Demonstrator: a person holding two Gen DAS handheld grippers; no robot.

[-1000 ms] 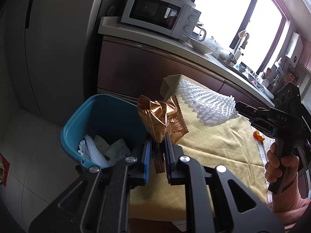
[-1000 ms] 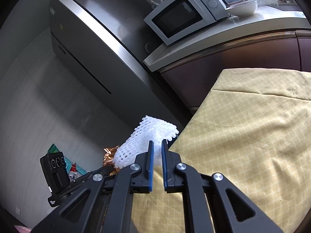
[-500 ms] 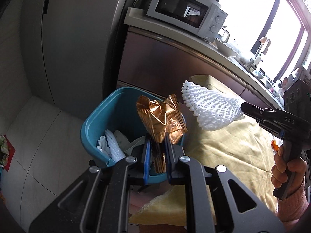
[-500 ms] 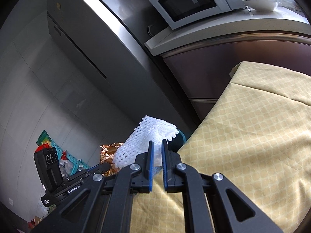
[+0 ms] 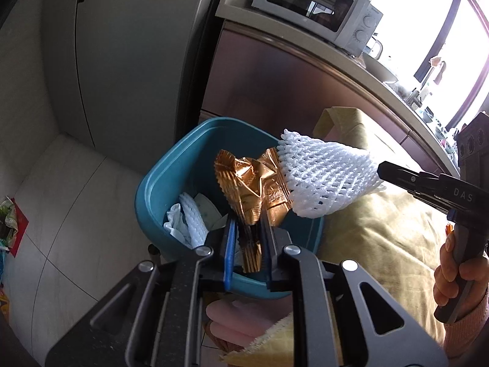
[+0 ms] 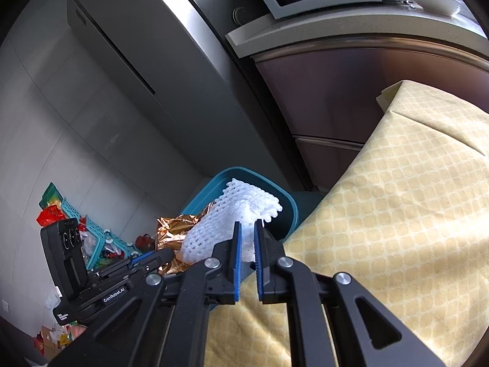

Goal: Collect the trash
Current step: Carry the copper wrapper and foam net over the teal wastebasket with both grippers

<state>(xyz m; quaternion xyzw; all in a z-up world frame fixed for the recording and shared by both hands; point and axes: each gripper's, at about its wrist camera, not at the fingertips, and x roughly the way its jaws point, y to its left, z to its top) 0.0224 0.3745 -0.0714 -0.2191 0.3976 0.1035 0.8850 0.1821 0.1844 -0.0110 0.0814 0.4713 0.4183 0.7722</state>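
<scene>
Left tool (image 5: 247,244) clamped on crinkled gold foil wrapper (image 5: 253,183), right tool (image 6: 247,244) on white foam net sleeve (image 6: 241,214), above teal plastic bin (image 5: 171,177); yellow-clothed worktop (image 6: 397,214) at 3 o'clock, grey tiled floor (image 5: 61,214) at 9.

I count one crumpled gold foil wrapper (image 5: 255,189), one white foam mesh fruit sleeve (image 5: 327,177) and one teal plastic bin (image 5: 171,177). One white microwave oven (image 5: 318,9) and one yellow patterned tablecloth (image 6: 397,214). My grippers: two, left (image 5: 248,252) and right (image 6: 247,263).
</scene>
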